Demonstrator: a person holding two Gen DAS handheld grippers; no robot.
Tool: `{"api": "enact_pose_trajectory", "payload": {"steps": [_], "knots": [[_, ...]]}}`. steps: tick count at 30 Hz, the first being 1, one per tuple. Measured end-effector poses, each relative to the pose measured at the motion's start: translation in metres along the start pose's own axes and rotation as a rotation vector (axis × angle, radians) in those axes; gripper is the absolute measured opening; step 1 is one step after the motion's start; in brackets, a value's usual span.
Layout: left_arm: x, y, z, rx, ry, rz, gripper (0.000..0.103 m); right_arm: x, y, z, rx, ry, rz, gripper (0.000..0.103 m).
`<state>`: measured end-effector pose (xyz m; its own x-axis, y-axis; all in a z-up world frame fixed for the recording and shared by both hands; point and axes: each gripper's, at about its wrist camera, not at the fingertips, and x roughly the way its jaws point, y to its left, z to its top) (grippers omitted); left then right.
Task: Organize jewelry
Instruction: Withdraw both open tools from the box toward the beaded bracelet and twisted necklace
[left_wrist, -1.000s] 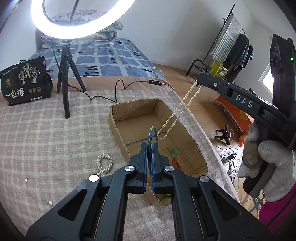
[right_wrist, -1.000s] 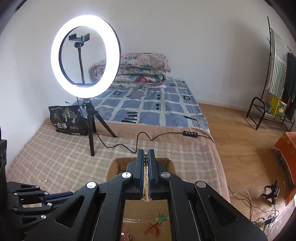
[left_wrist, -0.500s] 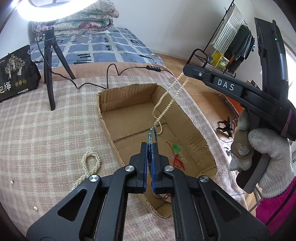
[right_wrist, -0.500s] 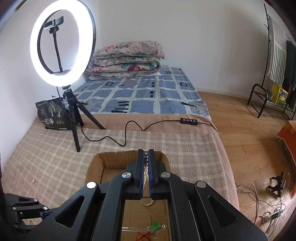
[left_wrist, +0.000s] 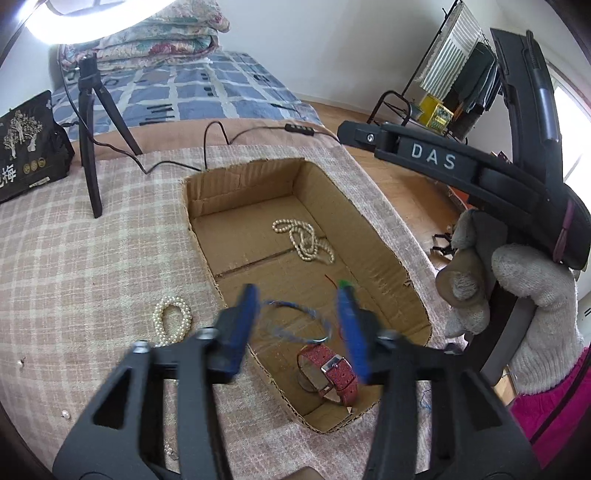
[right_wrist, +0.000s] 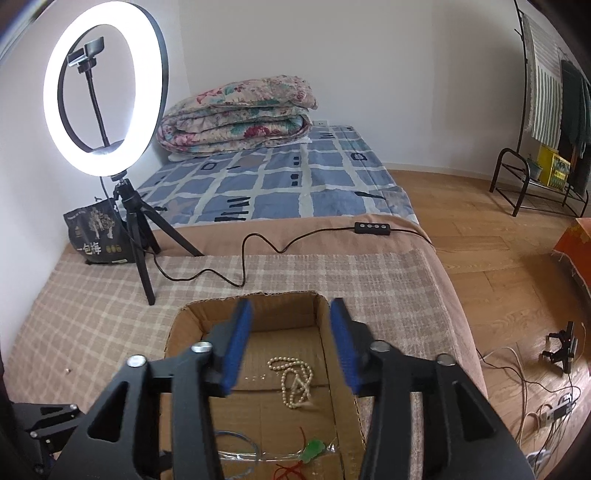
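An open cardboard box (left_wrist: 380, 236) (right_wrist: 184, 317) sits on the checked blanket. A long pearl necklace (left_wrist: 304, 240) (right_wrist: 293, 380) lies in a heap on its floor. My left gripper (left_wrist: 297, 312) is open above the box's near end, with a thin blue bangle (left_wrist: 291, 319) (right_wrist: 236, 441) blurred between its fingers, free of the pads. My right gripper (right_wrist: 290, 328) is open and empty above the pearl necklace. A red-strap watch (left_wrist: 330, 369) and a green pendant on red cord (right_wrist: 312, 448) also lie in the box. A pearl bracelet (left_wrist: 171, 321) lies on the blanket left of the box.
A ring light on a tripod (right_wrist: 105, 85) stands at the back left, its cable (right_wrist: 258, 251) running across the blanket. A black bag (right_wrist: 96, 236) sits by it. Loose beads (left_wrist: 64, 413) lie on the blanket. The bed's right edge (right_wrist: 454, 295) drops to a wooden floor.
Both grippers have opened. The pearl necklace dropped from my right gripper into the box, and the blue bangle left my left gripper's pads.
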<state>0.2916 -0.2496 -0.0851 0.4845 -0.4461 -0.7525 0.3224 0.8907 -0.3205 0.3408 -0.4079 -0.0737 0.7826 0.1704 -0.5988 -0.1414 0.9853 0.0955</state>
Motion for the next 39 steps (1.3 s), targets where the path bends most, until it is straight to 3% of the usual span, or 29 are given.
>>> {"api": "enact_pose_trajectory", "payload": {"steps": [2,5,17,39], "knots": [[-0.001,-0.001,0.000,0.007,0.003,0.005,0.056,-0.001,0.000,-0.001,0.009,0.004,-0.018,0.067],[-0.006,0.000,-0.001,0.006,0.003,0.007,0.056,-0.002,0.000,-0.001,0.015,0.011,-0.054,0.074],[-0.036,0.003,-0.004,-0.002,-0.021,0.011,0.056,-0.027,0.011,0.003,0.013,-0.003,-0.077,0.074],[-0.132,0.034,-0.029,0.012,-0.104,0.053,0.056,-0.110,0.050,-0.007,-0.018,-0.082,-0.088,0.074]]}}
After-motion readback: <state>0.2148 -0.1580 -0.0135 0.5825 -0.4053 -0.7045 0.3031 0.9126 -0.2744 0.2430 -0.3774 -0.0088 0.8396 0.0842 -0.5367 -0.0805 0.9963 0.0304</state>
